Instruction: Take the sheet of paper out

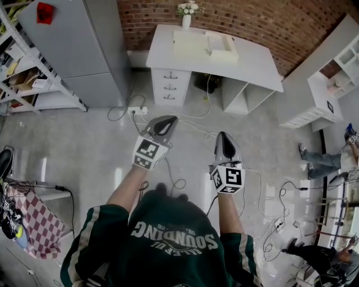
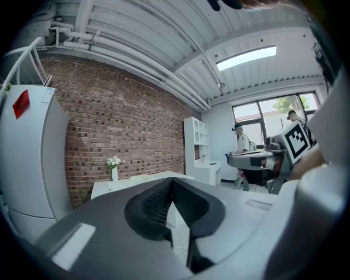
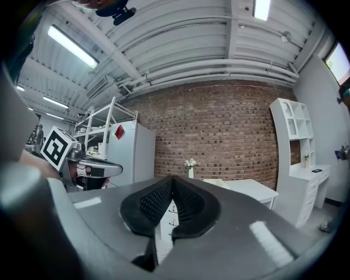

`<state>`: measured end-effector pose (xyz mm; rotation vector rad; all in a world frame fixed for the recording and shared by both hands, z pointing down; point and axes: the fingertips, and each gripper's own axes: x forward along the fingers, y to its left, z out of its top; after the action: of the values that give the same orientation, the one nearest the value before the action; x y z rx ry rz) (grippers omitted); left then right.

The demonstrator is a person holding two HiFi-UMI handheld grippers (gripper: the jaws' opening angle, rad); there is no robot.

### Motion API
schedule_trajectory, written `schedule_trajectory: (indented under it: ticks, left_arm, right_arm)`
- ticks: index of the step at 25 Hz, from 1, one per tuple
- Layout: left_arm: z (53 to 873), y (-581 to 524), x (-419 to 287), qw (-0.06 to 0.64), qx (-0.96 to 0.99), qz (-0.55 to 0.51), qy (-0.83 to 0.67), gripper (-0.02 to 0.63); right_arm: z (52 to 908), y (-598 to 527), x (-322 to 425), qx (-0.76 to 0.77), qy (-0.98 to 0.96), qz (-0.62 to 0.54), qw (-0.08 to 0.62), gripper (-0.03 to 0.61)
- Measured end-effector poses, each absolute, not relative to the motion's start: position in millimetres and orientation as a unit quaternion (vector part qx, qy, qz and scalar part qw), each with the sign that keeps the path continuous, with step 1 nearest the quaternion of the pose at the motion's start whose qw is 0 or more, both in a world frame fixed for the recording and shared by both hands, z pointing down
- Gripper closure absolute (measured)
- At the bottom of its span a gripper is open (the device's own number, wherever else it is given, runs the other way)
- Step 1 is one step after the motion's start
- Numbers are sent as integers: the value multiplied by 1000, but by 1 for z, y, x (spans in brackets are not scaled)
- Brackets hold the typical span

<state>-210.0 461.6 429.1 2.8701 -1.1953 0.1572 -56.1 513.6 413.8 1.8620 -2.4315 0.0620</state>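
A white desk [image 1: 247, 64] stands by the brick wall, several steps ahead of me. On its top lie pale cream flat things, a tray or folder [image 1: 205, 46]; I cannot make out a single sheet from here. My left gripper [image 1: 166, 119] is held out level over the floor, its jaws shut with nothing between them. My right gripper [image 1: 223, 134] is beside it, also shut and empty. In the left gripper view the closed tips [image 2: 171, 180] point at the desk [image 2: 109, 187]. The right gripper [image 3: 173, 178] points at the desk [image 3: 249, 188] too.
A vase of flowers [image 1: 187, 17] stands at the desk's back edge. A grey fridge [image 1: 78, 45] and a metal rack [image 1: 28, 78] are at the left, white shelving [image 1: 320, 95] at the right. Cables [image 1: 185, 120] lie on the floor ahead. People [image 1: 325, 160] are at the right.
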Motion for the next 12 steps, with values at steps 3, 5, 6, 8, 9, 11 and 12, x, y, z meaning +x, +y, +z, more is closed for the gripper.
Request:
schedule_trajectory:
  ticks: [3,5,6,8,9,11,12]
  left_arm:
    - [433,455,-216,12,925,48,-377,603]
    - [436,451,-219,14,927,49,-371,603]
    - [438,449,-220,15,929,50,-367,603]
    - [442,445,-220,18,931,54,-361,603]
    - [444,443,-220,20,932,56,-358,603]
    - [446,437,-217,21,933,58,-353,603]
    - [447,433,-215,20,934,59,-351,603]
  right_arm:
    - [416,510,-64,611,-790,20,40,578]
    - [418,509,-68,617,-786,22,39,579]
    - [420,508,-70,620,-783,24,39,578]
    - [425,507,-71,626,-778,28,41,579]
    - [426,506,-72,628,-776,30,43,578]
    - [428,502,-70,632,-773,33,45,579]
    - [428,500,-69,633,-772,33,45,578]
